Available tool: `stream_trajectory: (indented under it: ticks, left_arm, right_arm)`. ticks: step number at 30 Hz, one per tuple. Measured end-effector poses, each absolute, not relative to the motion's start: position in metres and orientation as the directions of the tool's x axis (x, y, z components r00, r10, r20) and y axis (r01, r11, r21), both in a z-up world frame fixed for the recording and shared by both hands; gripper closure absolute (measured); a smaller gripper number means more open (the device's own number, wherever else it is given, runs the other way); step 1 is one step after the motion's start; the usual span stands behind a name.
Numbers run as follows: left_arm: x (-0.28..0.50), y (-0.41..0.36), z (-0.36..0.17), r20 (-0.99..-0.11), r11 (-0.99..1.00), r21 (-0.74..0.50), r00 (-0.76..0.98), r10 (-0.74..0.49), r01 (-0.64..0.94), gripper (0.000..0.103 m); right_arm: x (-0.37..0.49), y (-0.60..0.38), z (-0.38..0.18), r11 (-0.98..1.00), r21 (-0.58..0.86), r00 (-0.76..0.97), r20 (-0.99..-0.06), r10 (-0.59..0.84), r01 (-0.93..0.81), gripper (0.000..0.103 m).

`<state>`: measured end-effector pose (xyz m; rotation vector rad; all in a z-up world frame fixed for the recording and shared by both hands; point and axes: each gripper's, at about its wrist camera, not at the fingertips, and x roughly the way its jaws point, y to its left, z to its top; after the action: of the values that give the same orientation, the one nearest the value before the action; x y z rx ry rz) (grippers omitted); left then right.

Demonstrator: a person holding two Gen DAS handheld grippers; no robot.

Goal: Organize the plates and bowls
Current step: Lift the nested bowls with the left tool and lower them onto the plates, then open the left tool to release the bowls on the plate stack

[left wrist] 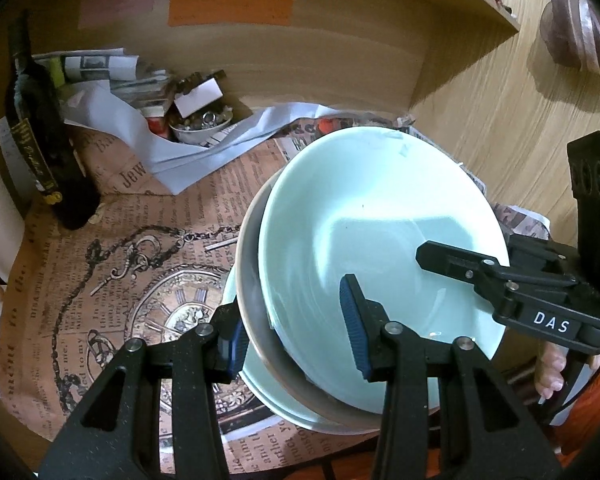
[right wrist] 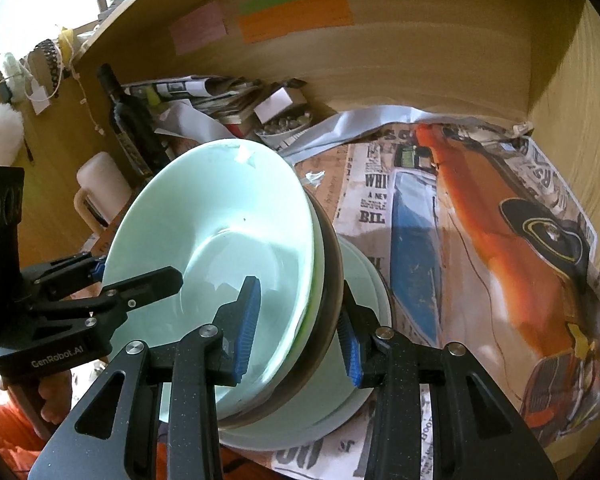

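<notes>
A stack of dishes hangs tilted over the newspaper-lined shelf: a pale green plate (left wrist: 380,240) (right wrist: 220,232) on top, a brown bowl (left wrist: 248,280) (right wrist: 332,272) under it, and another pale green plate (left wrist: 268,396) (right wrist: 364,280) at the bottom. My left gripper (left wrist: 294,336) (right wrist: 136,276) is shut on the stack's left rim, one blue pad inside the top plate and one under the stack. On the opposite rim my right gripper (right wrist: 298,332) (left wrist: 452,264) is shut in the same way. The far finger of each gripper is hidden in the other's view.
The shelf is a wooden cupboard bay with a back wall and a right side wall (right wrist: 560,80). A dark wine bottle (left wrist: 48,148) (right wrist: 132,124) stands at the left. A small bowl of metal bits (left wrist: 200,124) and crumpled papers (left wrist: 112,108) lie at the back. Printed newspaper (right wrist: 480,220) covers the floor.
</notes>
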<state>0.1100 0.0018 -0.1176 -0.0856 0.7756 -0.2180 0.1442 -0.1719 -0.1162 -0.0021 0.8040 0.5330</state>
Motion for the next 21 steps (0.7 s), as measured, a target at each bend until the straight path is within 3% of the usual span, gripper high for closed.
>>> stream_trajectory:
  ticks: [21]
  left_arm:
    - [0.133,0.004,-0.142,-0.734,0.97,-0.174,0.634,-0.245,0.173,0.061]
  right_arm:
    - [0.164,-0.176,-0.135,0.87,0.236,0.54,-0.704,0.46,-0.433,0.069]
